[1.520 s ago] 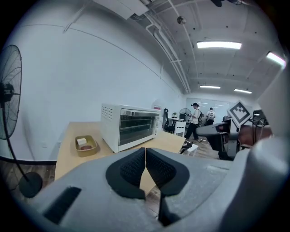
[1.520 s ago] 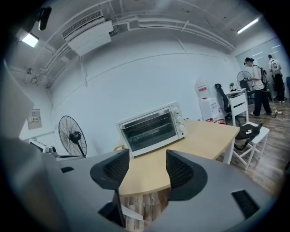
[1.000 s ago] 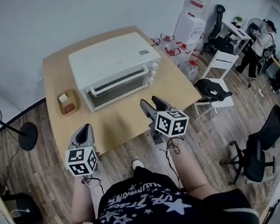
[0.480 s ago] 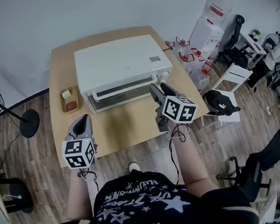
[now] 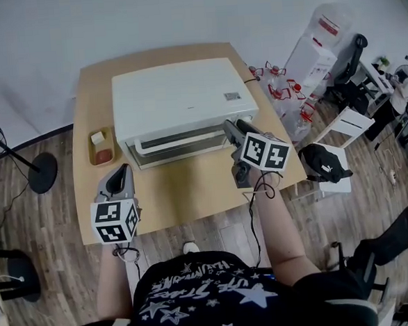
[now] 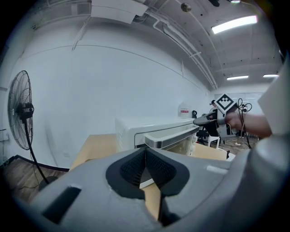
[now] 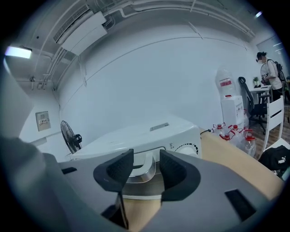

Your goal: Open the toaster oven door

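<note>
Hanging back over the near edge of the table (image 5: 185, 191), your left gripper (image 5: 122, 173) has its pads pressed together on nothing. It has crept forward only a little in the last second. Your right gripper (image 5: 233, 127) has travelled much further, from mid-table up to the right end of the door's handle (image 7: 146, 170), and its jaws have just been narrowing from wide. They stand partly apart now, with the handle's curved end bracket between them. Whether the pads already touch it I can't quite tell from the right gripper view, though a sliver of gap seems to remain. Beyond, the toaster oven (image 5: 178, 98) sits at the back middle of the table, its door (image 5: 179, 152) still upright and closed. So you're at the grasp: finish the squeeze, then the pull-down can begin.
</note>
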### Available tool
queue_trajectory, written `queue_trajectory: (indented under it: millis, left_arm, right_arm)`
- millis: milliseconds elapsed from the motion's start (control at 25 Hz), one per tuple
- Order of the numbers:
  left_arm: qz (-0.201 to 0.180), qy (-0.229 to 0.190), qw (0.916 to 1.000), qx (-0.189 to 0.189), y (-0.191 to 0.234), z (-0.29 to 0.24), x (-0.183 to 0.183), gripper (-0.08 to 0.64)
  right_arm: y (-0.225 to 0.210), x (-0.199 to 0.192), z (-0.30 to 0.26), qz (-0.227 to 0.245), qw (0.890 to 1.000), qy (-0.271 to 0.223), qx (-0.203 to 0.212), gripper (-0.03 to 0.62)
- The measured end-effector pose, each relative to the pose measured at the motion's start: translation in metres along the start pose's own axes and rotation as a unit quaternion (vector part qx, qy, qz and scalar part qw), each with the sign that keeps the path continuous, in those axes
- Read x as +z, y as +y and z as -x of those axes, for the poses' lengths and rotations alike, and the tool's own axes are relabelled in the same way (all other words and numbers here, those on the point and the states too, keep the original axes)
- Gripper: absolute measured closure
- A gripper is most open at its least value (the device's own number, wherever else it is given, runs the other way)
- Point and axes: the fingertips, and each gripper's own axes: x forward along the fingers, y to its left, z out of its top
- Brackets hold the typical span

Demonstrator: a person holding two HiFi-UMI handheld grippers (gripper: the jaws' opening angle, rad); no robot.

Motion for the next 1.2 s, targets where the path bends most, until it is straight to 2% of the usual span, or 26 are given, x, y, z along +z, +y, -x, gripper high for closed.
queue_trajectory:
  millis: [440,760,1200]
  left_arm:
    - [0.003,0.008,1.0000,0.001,-0.001,-0.007,-0.006,0.538]
    - [0.008,0.013,0.9999,-0.006,-0.002,-0.003,-0.014,0.538]
    - [0.005,0.021,0.9995,-0.021,-0.004,0.010,-0.023,0.538]
  right_arm:
    - [0.000,-0.006,-0.019,-0.005,0.998,0.058,0.007,0.462]
    - [0.001,-0.008,-0.018,0.001,0.999,0.054,-0.009,0.471]
    - [0.003,-0.022,0.004,0.035,0.997,0.054,-0.035,0.480]
